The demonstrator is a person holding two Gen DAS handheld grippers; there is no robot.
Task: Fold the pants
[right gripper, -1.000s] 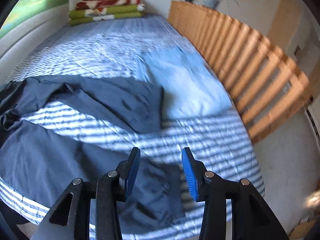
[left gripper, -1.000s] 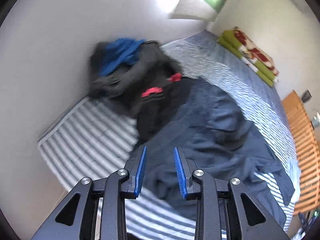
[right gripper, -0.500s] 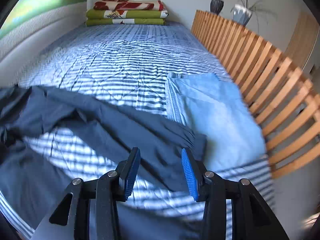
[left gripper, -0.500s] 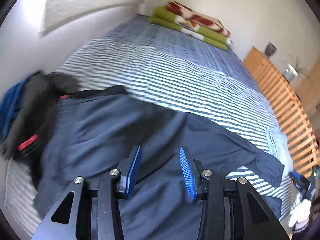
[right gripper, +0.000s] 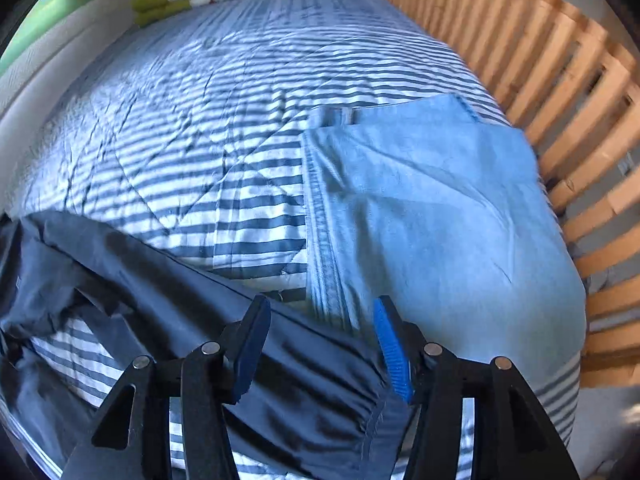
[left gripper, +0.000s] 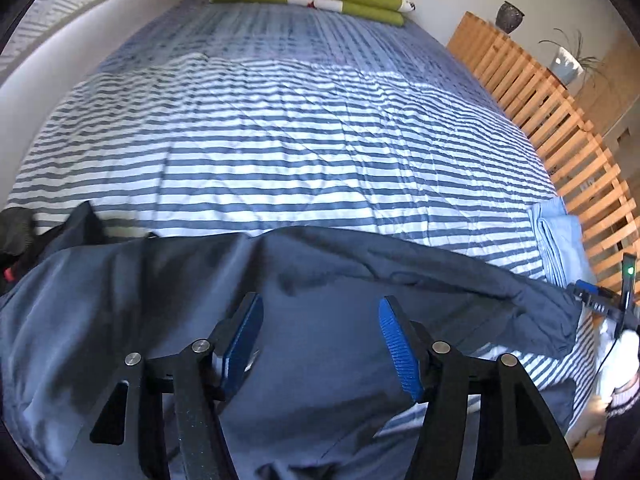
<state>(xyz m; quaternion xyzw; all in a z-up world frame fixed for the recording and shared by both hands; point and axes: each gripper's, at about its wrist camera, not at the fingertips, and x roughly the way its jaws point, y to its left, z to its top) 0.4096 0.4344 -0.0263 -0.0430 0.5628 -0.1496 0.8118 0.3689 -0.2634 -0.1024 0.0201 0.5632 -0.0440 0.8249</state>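
Pants point(left gripper: 320, 280), dark navy and rumpled, lie spread across the near edge of a striped bed point(left gripper: 280, 140), not yet folded. Left gripper point(left gripper: 320, 344) hovers over the wide middle of the cloth, jaws wide apart, holding nothing. Right gripper point(right gripper: 320, 344) sits over a leg end near the bed's right edge, jaws also wide and empty. Folded light blue cloth point(right gripper: 440, 208) lies just beyond. The step looks like lining up a first grasp; next, each jaw must close on an edge. No containers show.
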